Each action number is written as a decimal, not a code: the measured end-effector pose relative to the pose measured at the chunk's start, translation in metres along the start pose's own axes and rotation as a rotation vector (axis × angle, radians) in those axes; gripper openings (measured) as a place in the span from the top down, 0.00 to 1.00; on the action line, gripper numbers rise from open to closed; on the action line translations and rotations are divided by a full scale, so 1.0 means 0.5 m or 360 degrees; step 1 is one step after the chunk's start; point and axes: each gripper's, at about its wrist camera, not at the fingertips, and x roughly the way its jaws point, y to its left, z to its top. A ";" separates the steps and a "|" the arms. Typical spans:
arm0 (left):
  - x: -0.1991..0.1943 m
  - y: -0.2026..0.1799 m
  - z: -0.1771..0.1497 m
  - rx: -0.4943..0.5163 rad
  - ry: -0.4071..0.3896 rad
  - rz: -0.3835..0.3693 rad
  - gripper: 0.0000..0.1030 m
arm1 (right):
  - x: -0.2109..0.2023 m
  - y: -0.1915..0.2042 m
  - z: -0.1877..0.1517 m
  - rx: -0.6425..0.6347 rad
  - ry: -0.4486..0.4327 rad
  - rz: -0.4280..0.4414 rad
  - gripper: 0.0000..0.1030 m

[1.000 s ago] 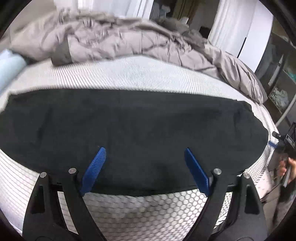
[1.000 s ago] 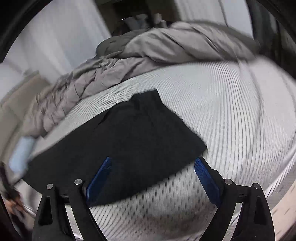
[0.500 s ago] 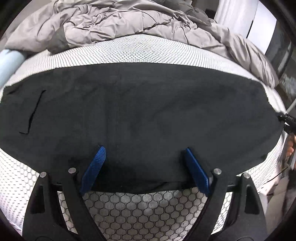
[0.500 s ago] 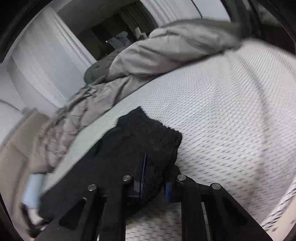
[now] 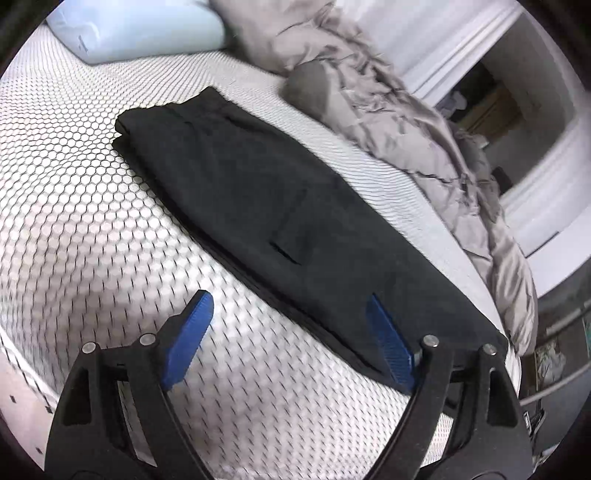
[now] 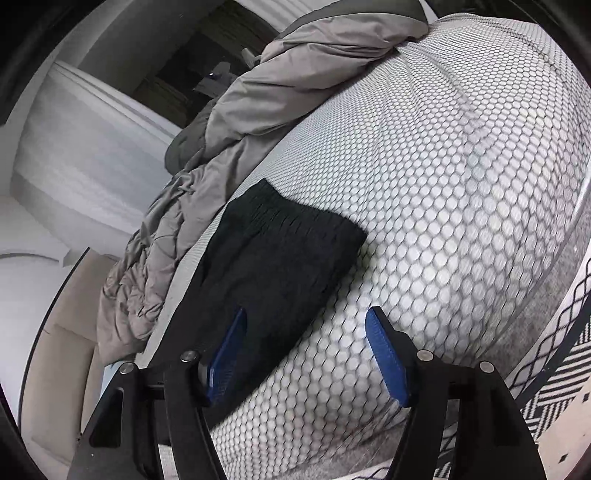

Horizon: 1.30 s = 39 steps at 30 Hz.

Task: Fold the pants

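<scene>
Black pants (image 5: 280, 206) lie flat on the white honeycomb-patterned mattress (image 5: 81, 206), folded lengthwise into a long strip. In the left wrist view my left gripper (image 5: 291, 332) is open and empty, hovering over the strip's near edge, its right finger above the cloth. In the right wrist view the pants' ribbed end (image 6: 284, 258) lies on the mattress (image 6: 461, 192). My right gripper (image 6: 306, 343) is open and empty; its left finger is over the cloth, its right finger over bare mattress.
A crumpled grey duvet (image 5: 406, 110) lies along the far side of the pants; it also shows in the right wrist view (image 6: 236, 122). A light blue pillow (image 5: 133, 29) lies at the far left. A patterned rug (image 6: 561, 369) lies beside the bed.
My right gripper, shut on the pants' end half a second ago, has opened and let go. My left gripper has swung left and now views the pants diagonally, still open.
</scene>
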 end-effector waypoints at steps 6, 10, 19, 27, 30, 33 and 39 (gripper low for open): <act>0.088 0.028 0.074 -0.0158 0.0019 0.0034 0.44 | 0.048 0.018 -0.009 0.0022 -0.0030 0.0071 0.32; 0.093 0.064 0.094 -0.0280 -0.0044 -0.0013 0.97 | 0.082 0.025 0.007 0.0035 -0.0050 0.0038 0.32; 0.046 0.113 0.089 -0.0230 -0.0129 0.0174 0.97 | 0.068 0.007 0.043 0.0129 -0.0072 0.0091 0.32; 0.032 0.107 0.071 -0.0169 -0.0129 0.0196 0.92 | 0.021 0.036 0.072 -0.0004 -0.0245 -0.0095 0.86; 0.020 0.097 0.062 -0.0149 -0.0118 0.0296 0.77 | 0.063 -0.009 0.074 0.0016 -0.0077 -0.0291 0.79; -0.033 0.082 0.061 -0.0114 -0.0243 0.0342 0.56 | 0.041 -0.025 0.085 0.0013 -0.0095 -0.0148 0.73; -0.088 -0.023 0.047 0.0146 -0.0371 0.0099 0.13 | -0.003 0.049 0.169 -0.0235 -0.0130 -0.0197 0.31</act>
